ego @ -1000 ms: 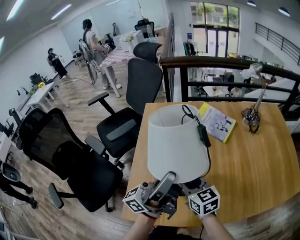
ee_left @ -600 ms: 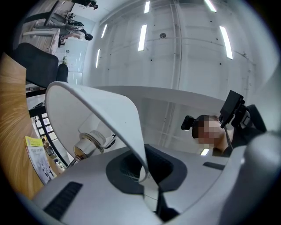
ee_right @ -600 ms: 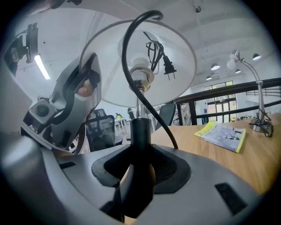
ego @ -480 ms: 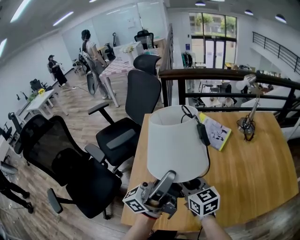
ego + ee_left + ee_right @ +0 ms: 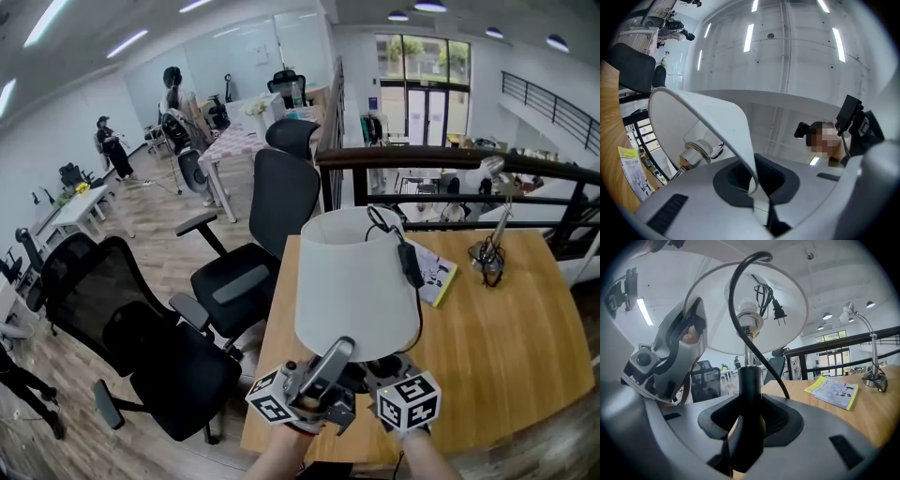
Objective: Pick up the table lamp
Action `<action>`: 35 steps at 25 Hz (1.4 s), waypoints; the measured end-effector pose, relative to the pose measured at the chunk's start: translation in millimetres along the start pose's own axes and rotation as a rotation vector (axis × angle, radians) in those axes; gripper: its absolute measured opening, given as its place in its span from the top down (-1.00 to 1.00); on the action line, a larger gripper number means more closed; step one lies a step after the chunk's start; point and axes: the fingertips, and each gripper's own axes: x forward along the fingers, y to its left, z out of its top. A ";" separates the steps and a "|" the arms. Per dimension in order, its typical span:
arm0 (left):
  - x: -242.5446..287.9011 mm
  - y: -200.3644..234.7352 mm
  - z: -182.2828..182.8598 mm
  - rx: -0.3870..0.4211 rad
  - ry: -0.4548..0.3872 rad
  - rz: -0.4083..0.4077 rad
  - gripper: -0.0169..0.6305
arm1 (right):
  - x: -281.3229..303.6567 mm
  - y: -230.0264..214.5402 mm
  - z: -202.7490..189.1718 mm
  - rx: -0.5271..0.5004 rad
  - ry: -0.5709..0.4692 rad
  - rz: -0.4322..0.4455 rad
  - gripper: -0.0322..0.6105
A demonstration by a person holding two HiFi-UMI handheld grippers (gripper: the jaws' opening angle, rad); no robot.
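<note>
Holding the lamp (image 5: 356, 286) with both grippers, a person is keeping it upright over the near-left part of the table (image 5: 506, 337), toward 6 o'clock in the head view. The right gripper (image 5: 749, 416) is clenching the black stem (image 5: 749, 380) beneath the shade. The left gripper (image 5: 754, 190) is pinching the thin lower rim of the shade (image 5: 698, 117), at its 6 o'clock edge. The shade is hiding whether the base is clearing the table. The cord (image 5: 731, 296) is looping over the shade, its plug (image 5: 778, 310) hanging inside.

For a good lift, the stem grip should be carrying the weight and the rim pinch only steadying. Both should be rising together, so the shade is not bending and the cord is not slipping.

A booklet (image 5: 436, 277) is lying at 2 o'clock from the lamp, and office chairs (image 5: 141, 319) are standing at 9 o'clock.
</note>
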 end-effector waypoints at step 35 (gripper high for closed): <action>61.6 -30.6 18.5 0.069 0.046 -0.086 0.91 | -19.3 -7.4 78.5 -0.050 -0.113 -0.023 0.44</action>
